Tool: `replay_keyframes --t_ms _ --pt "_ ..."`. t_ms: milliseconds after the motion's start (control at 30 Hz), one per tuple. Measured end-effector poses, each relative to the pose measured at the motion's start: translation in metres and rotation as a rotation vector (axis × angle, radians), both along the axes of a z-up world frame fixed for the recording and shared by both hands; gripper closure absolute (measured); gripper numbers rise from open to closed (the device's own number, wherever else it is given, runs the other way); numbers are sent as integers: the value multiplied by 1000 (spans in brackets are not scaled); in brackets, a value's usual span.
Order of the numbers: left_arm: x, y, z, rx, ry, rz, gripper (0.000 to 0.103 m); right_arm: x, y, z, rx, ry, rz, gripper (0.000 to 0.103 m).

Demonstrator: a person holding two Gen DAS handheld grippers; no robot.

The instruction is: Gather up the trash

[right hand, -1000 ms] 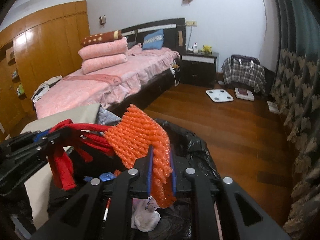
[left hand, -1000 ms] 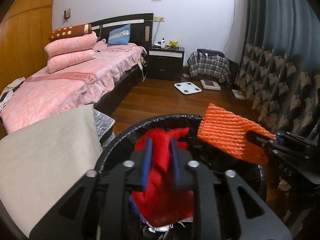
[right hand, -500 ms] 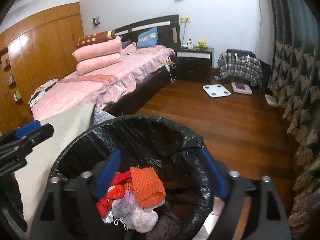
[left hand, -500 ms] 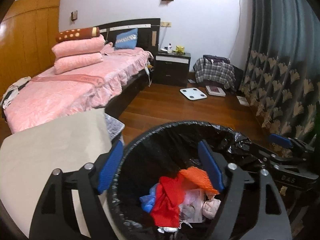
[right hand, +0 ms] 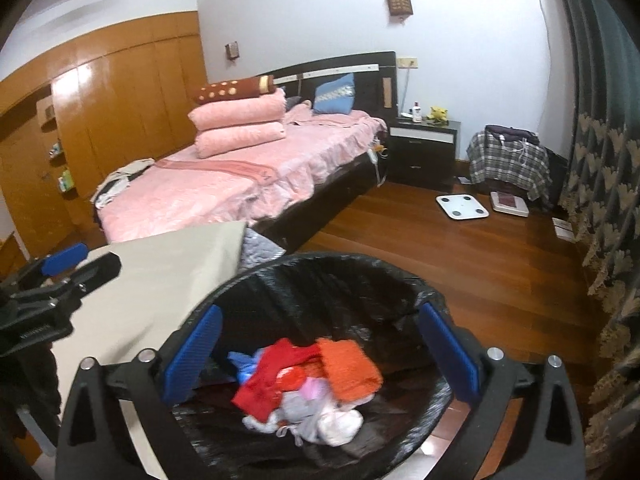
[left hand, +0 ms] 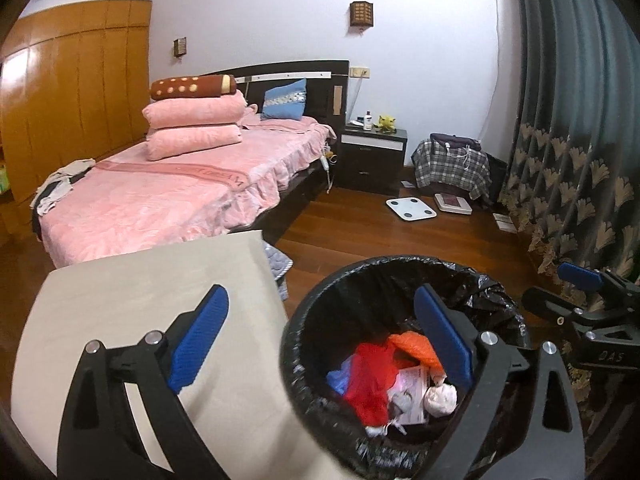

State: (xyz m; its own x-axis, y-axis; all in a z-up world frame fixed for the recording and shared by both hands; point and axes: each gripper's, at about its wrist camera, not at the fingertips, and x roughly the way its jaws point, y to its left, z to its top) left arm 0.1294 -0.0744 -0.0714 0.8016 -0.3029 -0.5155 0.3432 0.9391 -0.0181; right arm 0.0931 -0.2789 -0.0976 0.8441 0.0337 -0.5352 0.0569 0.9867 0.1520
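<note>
A round bin with a black liner (left hand: 360, 270) (right hand: 320, 258) stands on the wooden floor just below both grippers. Inside it lie a red piece (left hand: 368, 378) (right hand: 268, 376), an orange foam net (left hand: 416, 346) (right hand: 348, 368), a blue scrap and pale crumpled wrappers. My left gripper (left hand: 320, 312) hangs above the bin's left rim, its jaws opening wide and holding nothing. My right gripper (right hand: 320, 320) hovers over the bin, its jaws also opening and empty. Only the bin and its trash show between the blue pads.
A beige tabletop (left hand: 140, 308) adjoins the bin on the left. Behind it is a pink bed (left hand: 160, 200) with stacked pillows. A dark nightstand (left hand: 372, 156), a white scale (left hand: 410, 208) and a plaid-covered pile (left hand: 452, 164) stand farther back. Patterned curtains (left hand: 568, 184) line the right.
Both grippers opened. The left let go of the red piece and the right of the orange foam net; both now lie in the bin. Both grippers rose and drew back.
</note>
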Motion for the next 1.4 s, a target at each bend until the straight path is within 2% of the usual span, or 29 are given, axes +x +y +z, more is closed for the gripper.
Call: replay_keyframes --t_ms 567,1400 --pt "-60 32 29 -28 -66 23 8 -38 46 41 -13 -70 76 6" --pt "-82 45 36 -43 -102 41 8 -50 57 46 -25 -89 88 6"
